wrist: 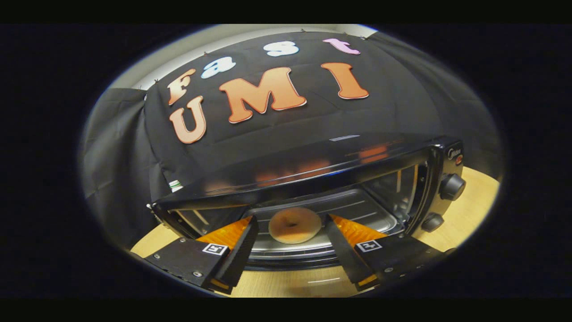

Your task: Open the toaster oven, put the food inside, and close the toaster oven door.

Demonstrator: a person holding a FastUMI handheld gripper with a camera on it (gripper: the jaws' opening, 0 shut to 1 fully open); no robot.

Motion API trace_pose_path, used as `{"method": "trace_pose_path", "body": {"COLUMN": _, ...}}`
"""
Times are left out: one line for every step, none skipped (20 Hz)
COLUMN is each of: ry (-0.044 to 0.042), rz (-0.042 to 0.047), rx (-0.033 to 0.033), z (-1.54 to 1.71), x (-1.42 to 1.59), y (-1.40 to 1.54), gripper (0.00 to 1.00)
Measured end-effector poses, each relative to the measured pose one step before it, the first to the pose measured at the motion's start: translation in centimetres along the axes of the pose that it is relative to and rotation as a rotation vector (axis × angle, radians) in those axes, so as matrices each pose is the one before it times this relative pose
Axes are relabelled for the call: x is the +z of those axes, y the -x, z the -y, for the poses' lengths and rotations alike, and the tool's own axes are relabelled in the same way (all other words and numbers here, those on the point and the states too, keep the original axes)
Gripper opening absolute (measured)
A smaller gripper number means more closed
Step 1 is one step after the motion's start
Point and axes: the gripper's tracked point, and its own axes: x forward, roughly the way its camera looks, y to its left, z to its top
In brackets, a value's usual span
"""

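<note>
The black toaster oven (313, 161) stands on a wooden table with its front open, so I look straight into the chamber. A pale ring-shaped doughnut (294, 225) lies flat on the metal tray (357, 210) inside, near the tray's front. My gripper (291, 218) is open, its two fingers reaching into the opening on either side of the doughnut. A small gap shows between each finger and the food. The lowered door (290, 263) shows as a dark strip just below the tray, between the fingers.
Two black knobs (452, 186) sit on the oven's right-hand panel. The light wooden table (469, 214) shows to the right of the oven and under the fingers. Black cloth hangs close behind and left of the oven.
</note>
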Motion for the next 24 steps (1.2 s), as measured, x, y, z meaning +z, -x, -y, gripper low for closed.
{"method": "trace_pose_path", "body": {"ry": 0.01438, "rz": -0.00267, "rx": 0.00547, "z": -0.134, "x": 0.091, "y": 0.573, "gripper": 0.89}}
{"method": "trace_pose_path", "body": {"ry": 0.02220, "rz": -0.00432, "rx": 0.00456, "z": 0.149, "x": -0.018, "y": 0.792, "gripper": 0.90}}
{"method": "trace_pose_path", "body": {"ry": 0.02272, "rz": -0.01307, "rx": -0.00015, "z": 0.159, "x": -0.189, "y": 0.822, "gripper": 0.91}}
{"method": "trace_pose_path", "body": {"ry": 0.01926, "rz": -0.01583, "rx": 0.01061, "z": 0.081, "x": -0.290, "y": 1.034, "gripper": 0.91}}
{"method": "trace_pose_path", "body": {"ry": 0.00527, "rz": -0.00783, "rx": 0.01289, "z": -0.092, "x": -0.128, "y": 1.065, "gripper": 0.92}}
{"method": "trace_pose_path", "body": {"ry": 0.00172, "rz": 0.00092, "rx": 0.01883, "z": -0.139, "x": 0.056, "y": 1.099, "gripper": 0.92}}
{"method": "trace_pose_path", "body": {"ry": -0.00213, "rz": 0.00332, "rx": 0.01823, "z": -0.131, "x": 0.092, "y": 1.154, "gripper": 0.92}}
{"method": "trace_pose_path", "body": {"ry": -0.00256, "rz": 0.00040, "rx": 0.01693, "z": 0.051, "x": -0.203, "y": 1.053, "gripper": 0.92}}
{"method": "trace_pose_path", "body": {"ry": 0.00390, "rz": -0.00023, "rx": 0.01718, "z": -0.050, "x": -0.073, "y": 0.841, "gripper": 0.92}}
{"method": "trace_pose_path", "body": {"ry": 0.00287, "rz": -0.00464, "rx": 0.00810, "z": 0.156, "x": -0.096, "y": 0.982, "gripper": 0.92}}
{"method": "trace_pose_path", "body": {"ry": -0.00075, "rz": -0.00048, "rx": 0.01712, "z": -0.106, "x": -0.022, "y": 0.923, "gripper": 0.92}}
{"method": "trace_pose_path", "body": {"ry": -0.00627, "rz": 0.00213, "rx": 0.01330, "z": -0.125, "x": -0.085, "y": 0.822, "gripper": 0.92}}
{"method": "trace_pose_path", "body": {"ry": 0.00255, "rz": -0.00567, "rx": 0.01065, "z": 0.045, "x": -0.358, "y": 0.953, "gripper": 0.92}}
{"method": "trace_pose_path", "body": {"ry": 0.00866, "rz": -0.01442, "rx": 0.00680, "z": 0.217, "x": -0.659, "y": 0.843, "gripper": 0.91}}
{"method": "trace_pose_path", "body": {"ry": 0.01238, "rz": -0.02117, "rx": 0.00593, "z": 0.315, "x": -0.745, "y": 0.665, "gripper": 0.92}}
{"method": "trace_pose_path", "body": {"ry": 0.00904, "rz": -0.02790, "rx": 0.00383, "z": 0.385, "x": -0.728, "y": 0.627, "gripper": 0.92}}
{"method": "trace_pose_path", "body": {"ry": 0.00427, "rz": -0.02745, "rx": -0.00859, "z": 0.586, "x": -0.698, "y": 0.522, "gripper": 0.92}}
{"method": "trace_pose_path", "body": {"ry": 0.00426, "rz": -0.01980, "rx": -0.00342, "z": 0.453, "x": -0.508, "y": 0.647, "gripper": 0.92}}
{"method": "trace_pose_path", "body": {"ry": -0.00038, "rz": -0.00923, "rx": 0.00303, "z": 0.229, "x": -0.332, "y": 0.711, "gripper": 0.92}}
{"method": "trace_pose_path", "body": {"ry": 0.00278, "rz": -0.00681, "rx": 0.00941, "z": -0.007, "x": -0.380, "y": 0.702, "gripper": 0.92}}
{"method": "trace_pose_path", "body": {"ry": 0.00536, "rz": -0.00983, "rx": 0.00134, "z": 0.099, "x": -0.525, "y": 0.670, "gripper": 0.92}}
{"method": "trace_pose_path", "body": {"ry": 0.00809, "rz": -0.00771, "rx": -0.00020, "z": 0.160, "x": -0.671, "y": 0.382, "gripper": 0.92}}
{"method": "trace_pose_path", "body": {"ry": 0.00955, "rz": -0.00898, "rx": -0.00455, "z": 0.090, "x": -0.587, "y": 0.321, "gripper": 0.92}}
{"method": "trace_pose_path", "body": {"ry": 0.00547, "rz": -0.00901, "rx": -0.00628, "z": 0.283, "x": -0.580, "y": 0.402, "gripper": 0.91}}
